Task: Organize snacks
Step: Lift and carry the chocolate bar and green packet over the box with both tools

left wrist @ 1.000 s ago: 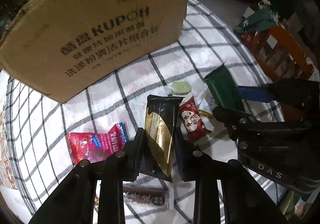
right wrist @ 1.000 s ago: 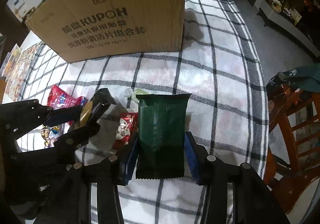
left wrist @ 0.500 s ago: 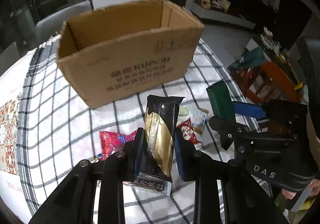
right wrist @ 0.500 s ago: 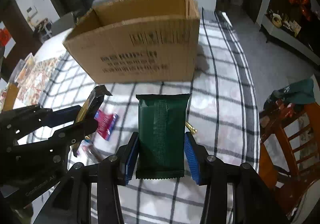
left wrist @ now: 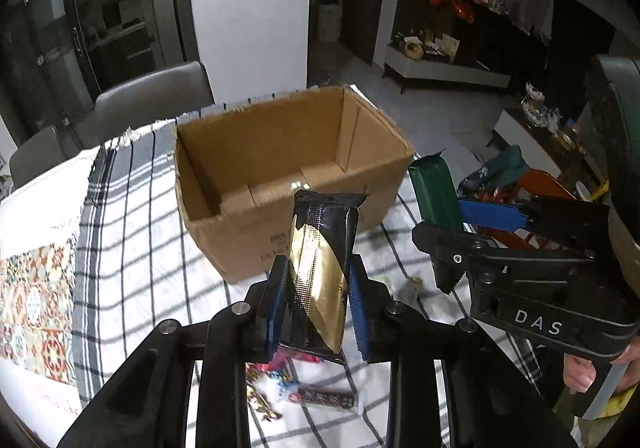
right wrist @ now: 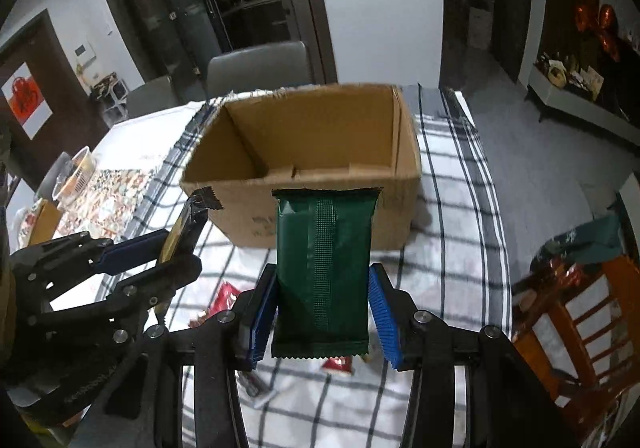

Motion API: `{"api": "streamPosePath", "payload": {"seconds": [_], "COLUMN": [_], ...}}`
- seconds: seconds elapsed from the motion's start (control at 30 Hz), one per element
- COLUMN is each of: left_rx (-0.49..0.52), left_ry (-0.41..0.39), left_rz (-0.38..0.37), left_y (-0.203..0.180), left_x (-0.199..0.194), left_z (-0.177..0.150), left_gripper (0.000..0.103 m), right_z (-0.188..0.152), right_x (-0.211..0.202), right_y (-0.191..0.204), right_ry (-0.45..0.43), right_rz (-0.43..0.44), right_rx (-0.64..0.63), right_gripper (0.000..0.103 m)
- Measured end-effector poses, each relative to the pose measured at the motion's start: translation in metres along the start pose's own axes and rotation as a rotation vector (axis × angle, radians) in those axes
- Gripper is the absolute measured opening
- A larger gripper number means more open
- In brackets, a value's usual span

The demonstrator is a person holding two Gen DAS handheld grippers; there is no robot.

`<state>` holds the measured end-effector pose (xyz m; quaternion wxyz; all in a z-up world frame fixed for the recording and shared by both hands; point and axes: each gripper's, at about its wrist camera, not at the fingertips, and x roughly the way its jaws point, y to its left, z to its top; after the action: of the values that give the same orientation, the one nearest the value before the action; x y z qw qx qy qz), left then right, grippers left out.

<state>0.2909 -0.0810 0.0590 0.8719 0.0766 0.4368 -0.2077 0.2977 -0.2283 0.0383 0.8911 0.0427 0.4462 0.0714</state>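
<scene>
So both tools are loaded at once. The left tool (left wrist: 318,300) is clenched on a black-and-gold snack packet (left wrist: 320,272), blue pads squeezing its lower half from both sides, with the packet standing up out of the jaws and its crimped top edge overlapping the near wall of the cardboard box (left wrist: 288,184) in the left wrist view. The right tool (right wrist: 324,312) is doing the same with a dark green snack packet (right wrist: 324,268), clamped around its lower part, top edge up and level with the box's near rim in its own view.

The box sits open-topped on the bench (right wrist: 452,248), which has a white cloth with a black check pattern on it. I can see the box's bottom flaps but nothing inside it, from either camera. Both packets are held up in the air on the near side of the box, not over the opening.

Down on the cloth below the tools there are loose snacks: a red packet (right wrist: 224,294) and a small dark wrapped bar (left wrist: 326,400) next to some bright wrappers. An orange wooden chair (right wrist: 576,312) with stuff piled on it stands off the right side of the bench, and a grey chair (left wrist: 152,96) is behind the box.
</scene>
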Motion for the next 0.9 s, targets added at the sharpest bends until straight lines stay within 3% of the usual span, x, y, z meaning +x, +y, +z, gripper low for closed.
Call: {"api": "streamPosePath", "payload": {"seconds": [0.6, 0.9], "left_rx": [0.002, -0.037], "left_ry": [-0.049, -0.031], "left_rz": [0.041, 0.056], "left_y": [0.031, 0.04], "left_x": [0.029, 0.062], "left_z": [0.069, 0.081], "left_gripper": [0.029, 0.03], "right_z": [0.085, 0.098], "right_x": [0.031, 0.057], "right_y": [-0.011, -0.023], "right_ry": [-0.049, -0.053], "right_rz": [-0.011, -0.003], "right_rx": [0.029, 0.053], "right_gripper": [0.046, 0.046]}}
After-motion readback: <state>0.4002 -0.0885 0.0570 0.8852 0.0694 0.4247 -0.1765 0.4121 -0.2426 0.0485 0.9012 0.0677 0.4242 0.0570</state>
